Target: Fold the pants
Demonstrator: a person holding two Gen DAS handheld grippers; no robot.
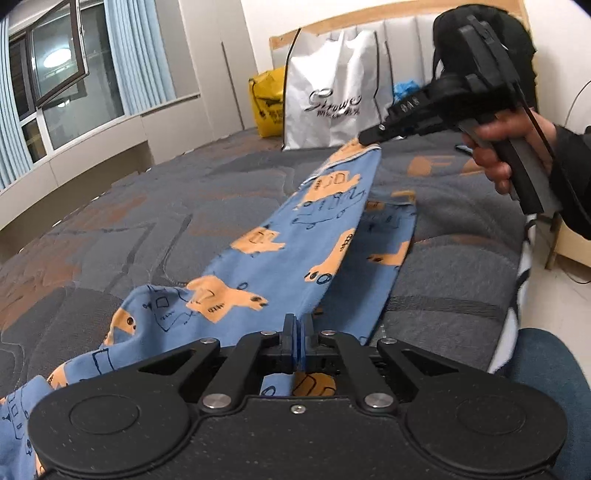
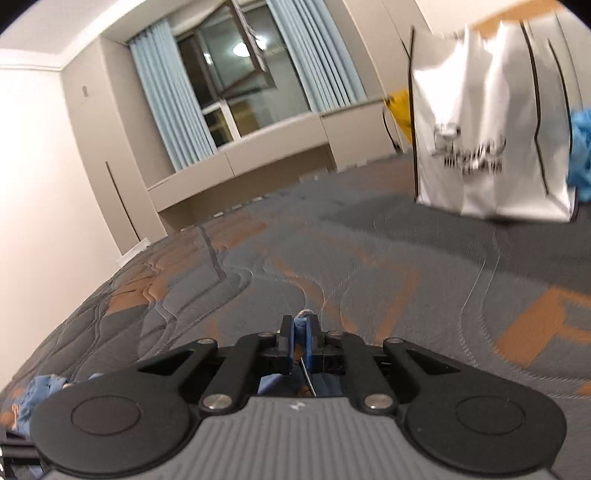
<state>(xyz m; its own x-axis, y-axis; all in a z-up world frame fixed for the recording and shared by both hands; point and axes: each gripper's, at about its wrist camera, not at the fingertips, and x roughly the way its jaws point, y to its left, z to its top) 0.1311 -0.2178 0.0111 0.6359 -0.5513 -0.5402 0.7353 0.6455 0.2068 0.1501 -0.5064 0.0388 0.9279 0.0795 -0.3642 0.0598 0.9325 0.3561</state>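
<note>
Bedroom, quilted bed (image 1: 110, 229) | pants (image 1: 295, 251) stretched above it, 6 to 1 o'clock | left tool (image 1: 298, 334) clamps near end, right tool (image 1: 369, 137) far edge | soft, limp; grip hems.

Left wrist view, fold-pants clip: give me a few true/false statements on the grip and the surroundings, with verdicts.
1. Both hand-held grippers are shut on the blue printed pants. True: left hand-held gripper, right hand-held gripper.
2. The pants lie fully flat on the mattress. False: one end is lifted by the right hand-held gripper.
3. A white shopping bag stands by the headboard. True.
4. The yellow bag sits in front of the white shopping bag. False: it is behind it.
5. The window is closed. False: a sash is swung open.
</note>
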